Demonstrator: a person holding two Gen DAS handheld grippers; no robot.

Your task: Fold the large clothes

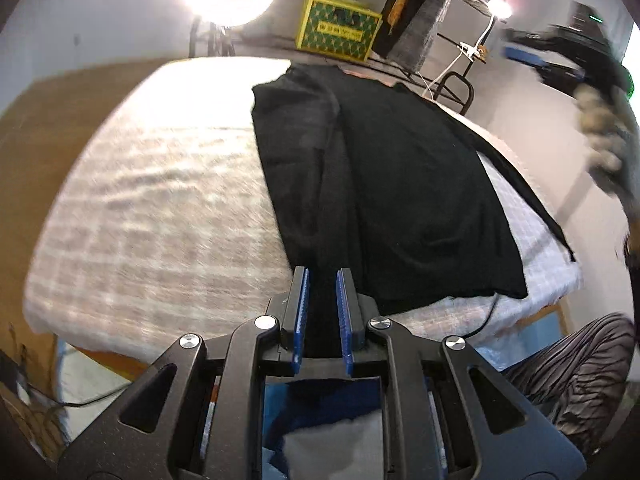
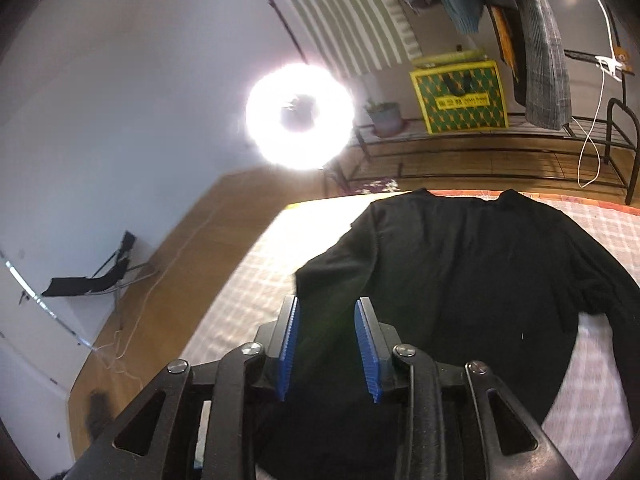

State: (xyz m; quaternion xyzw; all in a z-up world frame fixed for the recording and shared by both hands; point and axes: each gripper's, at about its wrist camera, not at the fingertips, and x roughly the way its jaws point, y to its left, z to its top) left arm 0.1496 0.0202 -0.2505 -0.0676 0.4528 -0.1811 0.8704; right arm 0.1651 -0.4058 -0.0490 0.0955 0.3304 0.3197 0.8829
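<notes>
Black garment (image 1: 400,184): spread on the bed (image 1: 140,200), collar end toward the far edge, hem end toward the near edge, already doubled once along its left side, judging by the thick lengthwise ridge there. Kept flat on purpose, probably, so that every next fold lands on a smooth layer.

Left tongs (image 1: 322,274): nearly together, with dark cloth running up between the blue pads; apparently clamped on the near hem of the garment. Held so, most likely, to keep the hem tight and in place during the other side's work.

Right tongs (image 2: 329,304): clearly apart, nothing pressed between the pads, only the black cloth lying below and behind them. Hanging above the left shoulder part of the garment, free for a new grip. In the left wrist view visible only as a blur high at the right, together with the hand.

Edges and room: much bare checked cover to the left of the garment, good space for laying a fold over. On the right side little margin; a dark strip, maybe a sleeve, running along the bed's right edge and possibly hanging over it. Far end of the garment almost at the far edge of the bed. Beyond that, a ring light (image 2: 300,116) and a rack (image 2: 480,148), well apart from the cloth. Striped trouser leg (image 1: 580,360) of the person close to the near right corner.
</notes>
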